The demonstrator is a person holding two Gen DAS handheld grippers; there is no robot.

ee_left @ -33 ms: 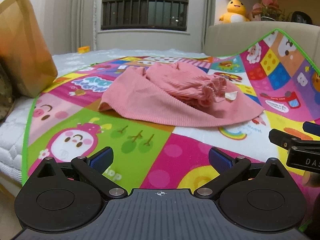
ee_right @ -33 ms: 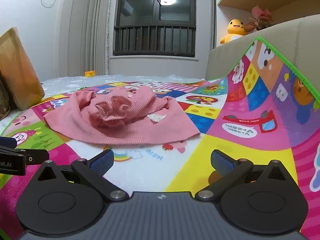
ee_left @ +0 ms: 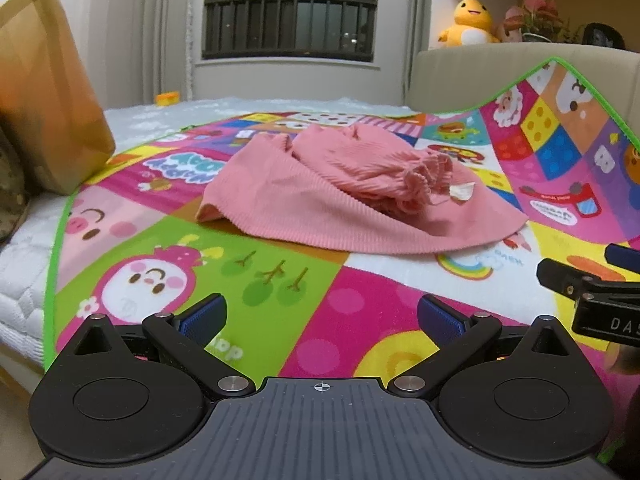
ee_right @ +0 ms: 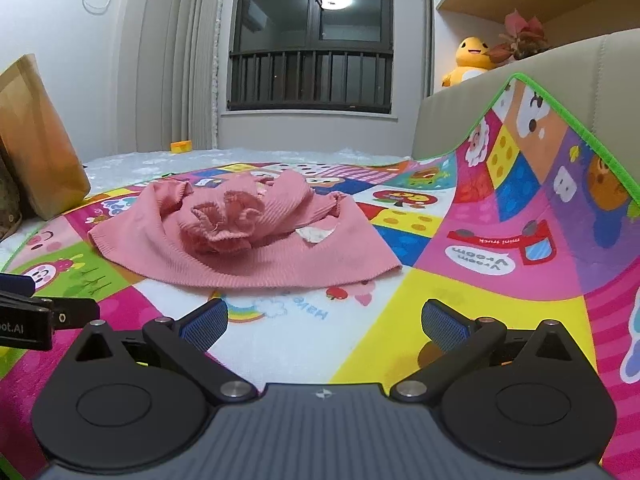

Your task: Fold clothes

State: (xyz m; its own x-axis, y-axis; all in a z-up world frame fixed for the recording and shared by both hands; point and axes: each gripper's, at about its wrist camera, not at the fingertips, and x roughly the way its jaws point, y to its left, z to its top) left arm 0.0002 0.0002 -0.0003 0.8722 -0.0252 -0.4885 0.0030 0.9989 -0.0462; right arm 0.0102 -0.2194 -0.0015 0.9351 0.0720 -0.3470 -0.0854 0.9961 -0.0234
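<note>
One bright cartoon play mat (ee_left: pixel 280 300) covers most of the bed, its green-edged right side turned up against a beige headboard (ee_right: pixel 520 92). White mattress (ee_left: pixel 24 248) shows at the mat's left and far edges. A brown paper bag (ee_left: pixel 44 92) stands at the far left, just off the mat.

Near the middle of the mat lies the pink ribbed garment (ee_left: pixel 320 204), spread flat at its near hem and bunched into a crumpled heap on top, with a small white label (ee_right: pixel 316 235) showing toward its right side.

Both grippers hover low over the mat on the near side of the garment, apart from it. The left gripper (ee_left: pixel 320 320) has its blue-padded fingers spread wide with nothing between them; the right gripper (ee_right: pixel 324 322) is likewise spread and empty, and sits just to the right of the left one.

A yellow plush toy (ee_right: pixel 472 58) and a red-leaved plant (ee_right: pixel 524 36) sit atop the headboard, and a small orange object (ee_right: pixel 182 146) rests at the bed's far edge.
</note>
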